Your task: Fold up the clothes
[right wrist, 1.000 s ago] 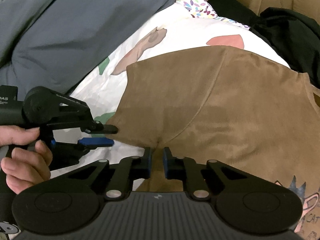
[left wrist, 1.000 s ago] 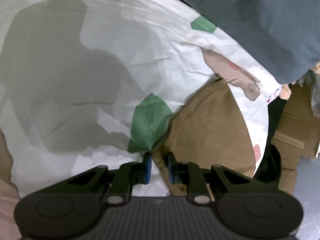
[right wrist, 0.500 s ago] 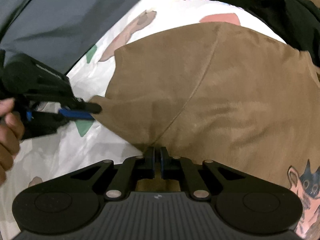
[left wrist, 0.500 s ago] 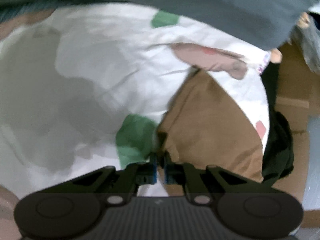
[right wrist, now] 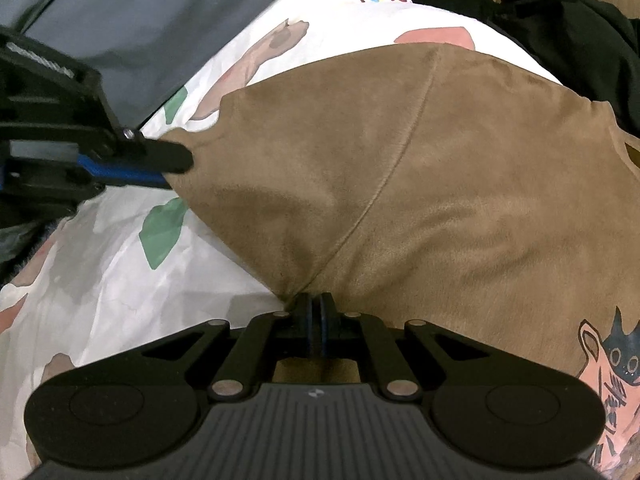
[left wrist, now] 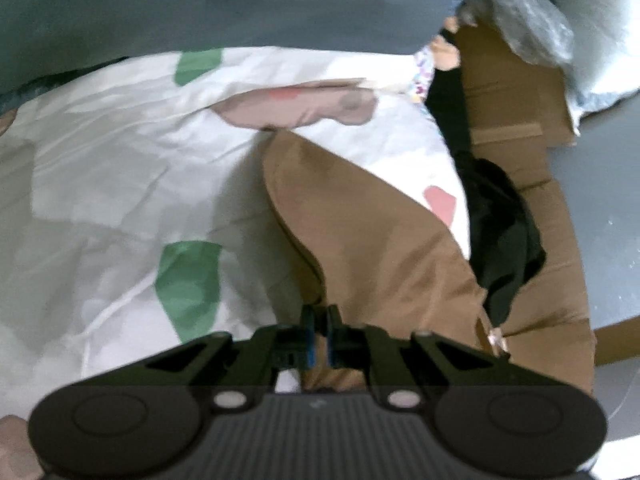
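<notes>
The brown shirt (right wrist: 400,184) lies on the patterned bedsheet (right wrist: 100,288), filling the centre and right of the right wrist frame, its edge lifted at 2 points. The pinches look shallow, so I judge the soft cloth could slip out of either one if the hands pull apart, or the fold could land skewed if one rises faster. The left hand-held gripper (left wrist: 319,330) is clenched on the shirt's corner at lower centre. The right hand-held gripper (right wrist: 316,312) is clamped on the hem at a seam.
</notes>
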`<action>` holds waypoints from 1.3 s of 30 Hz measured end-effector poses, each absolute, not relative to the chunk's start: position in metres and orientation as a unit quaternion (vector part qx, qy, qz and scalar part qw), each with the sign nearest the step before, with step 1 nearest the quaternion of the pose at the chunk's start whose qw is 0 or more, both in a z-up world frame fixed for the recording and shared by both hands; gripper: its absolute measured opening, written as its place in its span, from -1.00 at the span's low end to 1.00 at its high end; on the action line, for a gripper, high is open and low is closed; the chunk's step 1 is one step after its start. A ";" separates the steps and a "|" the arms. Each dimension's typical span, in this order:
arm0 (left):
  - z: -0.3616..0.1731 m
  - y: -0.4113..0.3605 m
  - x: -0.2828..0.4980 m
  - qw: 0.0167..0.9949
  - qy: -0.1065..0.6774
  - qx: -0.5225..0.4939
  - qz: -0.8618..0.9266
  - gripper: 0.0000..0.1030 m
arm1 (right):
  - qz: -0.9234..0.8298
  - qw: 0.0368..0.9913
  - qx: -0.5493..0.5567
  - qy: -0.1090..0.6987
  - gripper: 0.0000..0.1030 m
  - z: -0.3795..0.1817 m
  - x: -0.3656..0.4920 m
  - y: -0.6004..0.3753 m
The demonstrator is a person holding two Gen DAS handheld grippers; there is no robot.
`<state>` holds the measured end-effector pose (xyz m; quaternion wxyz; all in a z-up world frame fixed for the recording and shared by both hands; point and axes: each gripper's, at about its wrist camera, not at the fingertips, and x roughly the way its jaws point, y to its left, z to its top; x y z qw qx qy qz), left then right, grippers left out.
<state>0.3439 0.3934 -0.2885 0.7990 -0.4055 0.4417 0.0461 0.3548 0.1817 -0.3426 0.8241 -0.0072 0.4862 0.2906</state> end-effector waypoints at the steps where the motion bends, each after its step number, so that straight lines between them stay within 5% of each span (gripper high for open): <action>1: -0.287 0.391 0.344 0.800 0.441 -0.405 0.038 -0.90 | 0.290 0.824 -0.007 0.486 -0.91 -0.343 0.355 0.182; 16: -0.273 0.359 0.343 0.815 0.448 -0.367 -0.019 -0.90 | 0.278 0.824 0.015 0.493 -0.91 -0.343 0.360 0.181; 18: -0.272 0.358 0.343 0.817 0.448 -0.362 -0.018 -0.90 | 0.284 0.824 0.012 0.490 -0.74 -0.337 0.361 0.176; 20: -0.270 0.356 0.343 0.820 0.451 -0.352 -0.016 -0.90 | 0.299 0.834 -0.002 0.464 -0.12 -0.324 0.359 0.165; 22: -0.269 0.355 0.343 0.822 0.455 -0.343 -0.013 -0.90 | 0.302 0.837 -0.009 0.457 0.05 -0.317 0.359 0.154; 39: -0.273 0.286 0.358 0.840 0.500 -0.208 -0.006 -0.90 | 0.279 0.831 -0.033 0.481 0.05 -0.291 0.361 0.078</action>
